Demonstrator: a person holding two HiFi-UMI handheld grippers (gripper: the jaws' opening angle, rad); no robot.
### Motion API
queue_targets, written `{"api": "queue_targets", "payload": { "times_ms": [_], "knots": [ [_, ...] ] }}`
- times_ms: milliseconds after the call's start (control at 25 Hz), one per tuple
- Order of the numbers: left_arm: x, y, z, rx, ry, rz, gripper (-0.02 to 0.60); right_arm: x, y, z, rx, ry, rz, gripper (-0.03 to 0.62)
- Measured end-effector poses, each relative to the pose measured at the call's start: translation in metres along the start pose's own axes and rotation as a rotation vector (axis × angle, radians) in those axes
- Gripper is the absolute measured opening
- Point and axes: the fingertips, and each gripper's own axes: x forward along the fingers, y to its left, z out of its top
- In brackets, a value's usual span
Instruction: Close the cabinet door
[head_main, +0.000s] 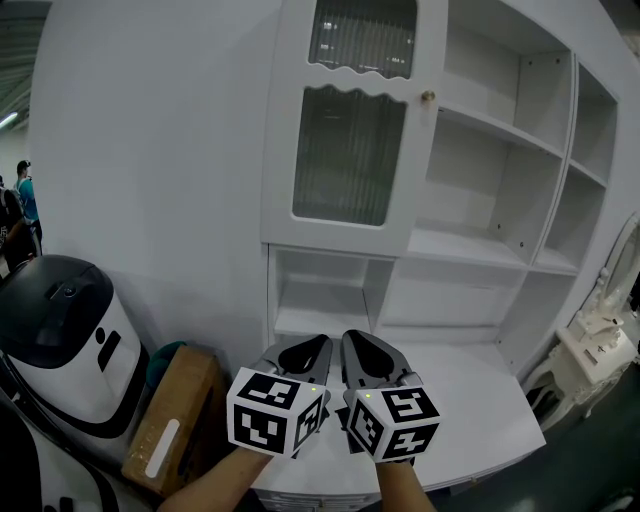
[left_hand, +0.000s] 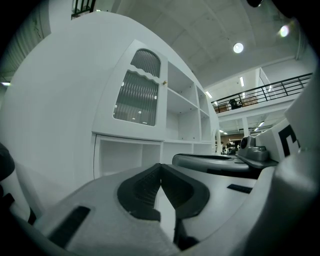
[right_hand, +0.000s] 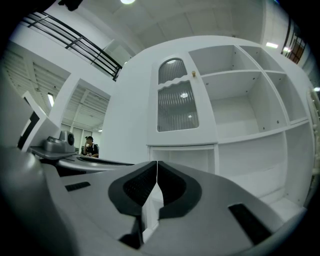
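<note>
Faces a tall white cabinet (head_main: 480, 245), open shelves to the right. Finds the cabinet door (head_main: 350, 130), ribbed glass, at upper left, seemingly flush with the front. Notes a black-and-white bin (head_main: 60, 340) and cardboard box (head_main: 175, 420) low left and a white stand (head_main: 590, 350) right, all off to the sides. Holds left gripper (head_main: 316, 343) and right gripper (head_main: 350, 338) side by side above the counter (head_main: 470, 400), well below the door, both claws pressed together, empty. Spots the knob (head_main: 428, 97) on the door's right edge.

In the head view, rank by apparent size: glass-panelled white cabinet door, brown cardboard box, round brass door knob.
1. glass-panelled white cabinet door
2. brown cardboard box, though nearer the camera
3. round brass door knob
</note>
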Motion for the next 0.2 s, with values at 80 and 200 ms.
{"api": "queue_targets", "payload": {
  "times_ms": [80, 200],
  "knots": [
    [0.0001, -0.0003, 0.0002, 0.002, -0.001, 0.001, 0.011, -0.0003, -0.0007, -0.0002, 0.0, 0.0, 0.0, 0.021],
    [0.0005, -0.001, 0.0006, 0.005, -0.003, 0.002, 0.011, -0.0007, -0.0015, -0.0006, -0.001, -0.001, 0.0, 0.021]
  ]
}}
